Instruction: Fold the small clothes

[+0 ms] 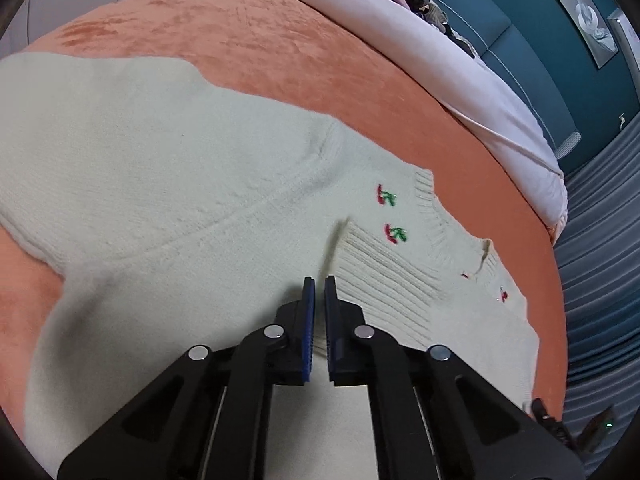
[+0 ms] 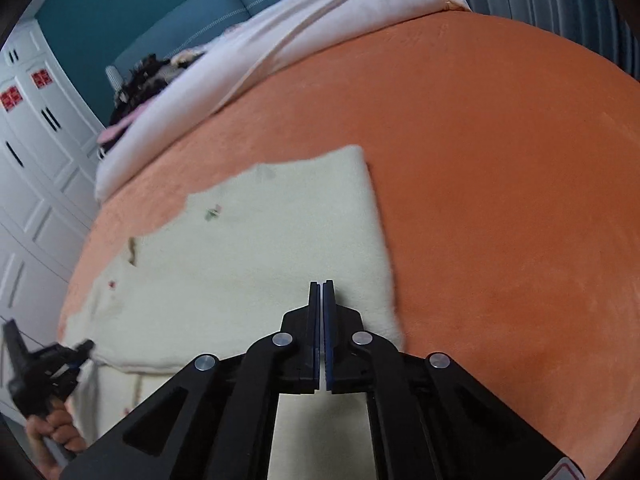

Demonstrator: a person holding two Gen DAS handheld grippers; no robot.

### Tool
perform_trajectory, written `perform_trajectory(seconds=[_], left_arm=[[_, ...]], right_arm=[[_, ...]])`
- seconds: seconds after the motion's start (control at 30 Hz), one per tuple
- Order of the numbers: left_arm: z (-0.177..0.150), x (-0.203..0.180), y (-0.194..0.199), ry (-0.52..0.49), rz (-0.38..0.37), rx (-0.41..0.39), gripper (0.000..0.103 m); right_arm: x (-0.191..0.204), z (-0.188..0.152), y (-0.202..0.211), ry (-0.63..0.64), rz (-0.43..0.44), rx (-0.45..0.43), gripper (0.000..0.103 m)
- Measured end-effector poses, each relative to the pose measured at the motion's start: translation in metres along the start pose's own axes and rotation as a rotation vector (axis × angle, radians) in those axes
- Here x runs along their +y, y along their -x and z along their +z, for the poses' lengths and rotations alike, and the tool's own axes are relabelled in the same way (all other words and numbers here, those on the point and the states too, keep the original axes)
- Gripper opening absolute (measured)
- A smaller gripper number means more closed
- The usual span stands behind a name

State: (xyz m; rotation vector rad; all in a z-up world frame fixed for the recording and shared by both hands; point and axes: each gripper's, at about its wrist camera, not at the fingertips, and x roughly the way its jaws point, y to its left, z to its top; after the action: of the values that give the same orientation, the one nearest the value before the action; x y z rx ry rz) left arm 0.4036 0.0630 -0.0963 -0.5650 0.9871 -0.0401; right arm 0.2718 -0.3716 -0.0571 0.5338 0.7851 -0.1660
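A cream knit sweater (image 1: 168, 184) with small red and green cherry embroidery (image 1: 387, 195) lies flat on the orange blanket (image 1: 248, 40). One sleeve is folded in, its ribbed cuff (image 1: 384, 264) lying across the chest. My left gripper (image 1: 319, 280) hovers just left of that cuff, jaws shut with only a sliver between the blue pads and no cloth seen pinched. In the right wrist view the sweater (image 2: 256, 248) shows a straight folded edge on its right. My right gripper (image 2: 322, 283) sits over it near that edge, shut and empty. The left gripper (image 2: 86, 346) shows at far left, held by a hand (image 2: 52, 432).
A white duvet (image 2: 280, 48) and a pile of dark clothes (image 2: 140, 80) lie at the head of the bed by a teal headboard (image 2: 192, 12). White wardrobe doors (image 2: 36, 152) stand on the left. Bare orange blanket (image 2: 500, 200) spreads right of the sweater.
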Motion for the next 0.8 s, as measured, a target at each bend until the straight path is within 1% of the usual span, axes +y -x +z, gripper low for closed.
perform_trajectory(seconds=[0.03,0.07,0.1,0.17,0.27,0.33,0.37,0.4,0.43,0.47,0.5,0.53,0.57,0.6,0.63,0.67,0.7,0.73,0.77,0.8], left_arm=[[0.001,0.005,-0.004,0.013,-0.003,0.018,0.002],[0.001,0.008,-0.008,0.027,-0.013,0.032,0.002],[0.0,0.009,-0.008,0.027,-0.013,0.029,0.002],[-0.002,0.004,-0.007,-0.002,0.009,0.029,0.002],[-0.003,0.0,-0.009,-0.034,0.036,0.032,0.002],[-0.001,0.0,-0.003,-0.015,0.034,0.04,0.001],[-0.001,-0.001,0.005,0.009,0.001,0.033,0.001],[-0.001,-0.005,0.016,0.02,-0.045,0.005,0.002],[-0.001,-0.01,0.023,0.011,-0.067,-0.013,0.015],[-0.001,-0.014,0.022,0.006,-0.054,-0.009,0.03],[-0.001,-0.014,0.016,0.029,-0.02,0.012,0.069],[-0.002,-0.01,0.009,0.078,-0.001,0.038,0.079],[-0.003,-0.004,0.004,0.135,-0.018,0.058,0.078],[-0.004,0.001,0.003,0.168,-0.03,0.054,0.076],[-0.004,0.002,0.005,0.183,-0.041,0.046,0.067],[-0.004,0.003,0.006,0.19,-0.075,0.046,0.059],[-0.004,0.004,0.006,0.205,-0.12,0.064,0.051],[-0.004,0.006,0.007,0.235,-0.154,0.083,0.051],[-0.005,0.007,0.009,0.265,-0.177,0.089,0.052],[-0.006,0.009,0.01,0.286,-0.196,0.094,0.059]], right_arm=[[0.009,0.0,0.001,0.001,0.052,0.007,0.002],[0.023,-0.002,-0.002,0.025,0.083,0.031,0.002],[0.042,-0.007,-0.01,0.061,0.118,0.064,0.002],[0.078,-0.02,-0.028,0.134,0.173,0.127,0.002],[0.134,-0.049,-0.06,0.251,0.231,0.209,0.003],[0.157,-0.064,-0.075,0.313,0.228,0.231,0.003],[0.163,-0.068,-0.077,0.333,0.215,0.229,0.003],[0.166,-0.07,-0.081,0.341,0.204,0.223,0.003],[0.168,-0.068,-0.08,0.335,0.21,0.223,0.003],[0.167,-0.067,-0.081,0.321,0.223,0.228,0.003],[0.165,-0.064,-0.082,0.307,0.233,0.236,0.003],[0.163,-0.063,-0.078,0.291,0.246,0.244,0.003],[0.159,-0.059,-0.072,0.269,0.254,0.248,0.004],[0.153,-0.056,-0.066,0.247,0.26,0.246,0.009],[0.143,-0.054,-0.056,0.215,0.273,0.238,0.018],[0.129,-0.052,-0.043,0.175,0.281,0.22,0.027],[0.107,-0.052,-0.029,0.117,0.273,0.189,0.046],[0.086,-0.053,-0.017,0.061,0.26,0.158,0.054],[0.064,-0.055,-0.007,0.009,0.237,0.133,0.054],[0.04,-0.056,0.0,-0.042,0.206,0.116,0.054]])
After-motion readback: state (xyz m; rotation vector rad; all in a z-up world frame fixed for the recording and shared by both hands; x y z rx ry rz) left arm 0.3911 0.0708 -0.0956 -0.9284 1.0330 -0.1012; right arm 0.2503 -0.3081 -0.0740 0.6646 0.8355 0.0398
